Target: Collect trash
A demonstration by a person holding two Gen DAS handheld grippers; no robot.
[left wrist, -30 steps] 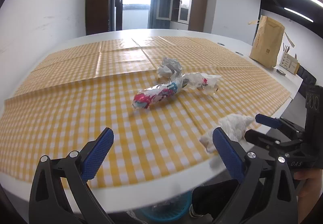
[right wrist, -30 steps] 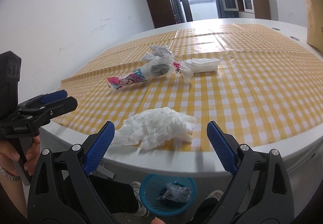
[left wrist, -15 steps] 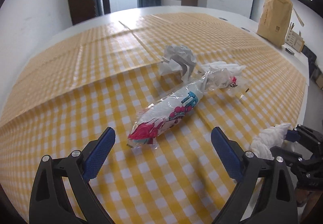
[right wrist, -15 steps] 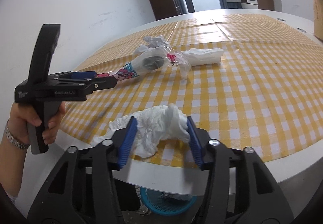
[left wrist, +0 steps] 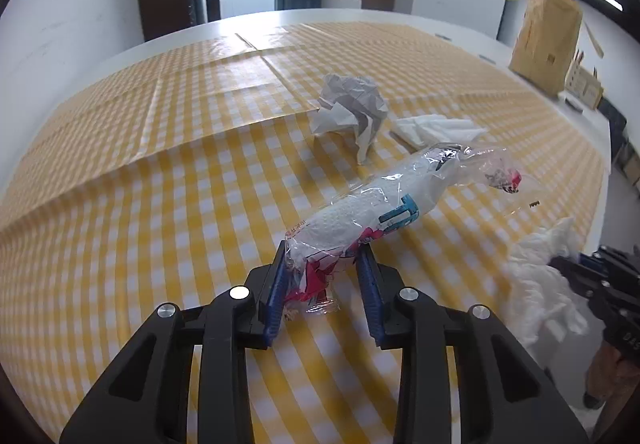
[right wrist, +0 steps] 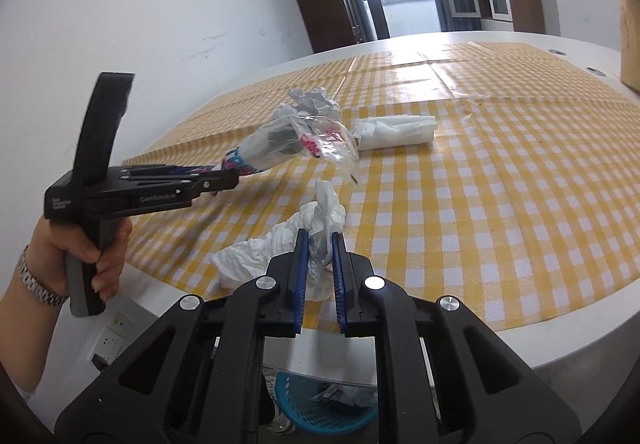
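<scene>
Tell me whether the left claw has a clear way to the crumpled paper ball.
Probably not yet: the left claw is closing on the plastic-wrapped packet, which lies between it and the crumpled paper ball. Nothing else blocks the way.

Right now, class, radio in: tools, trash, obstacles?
Left tool closing on printed plastic wrapper. Right tool closing on white tissue wad. Crumpled paper and folded tissue remain. Nothing blocking.
</scene>
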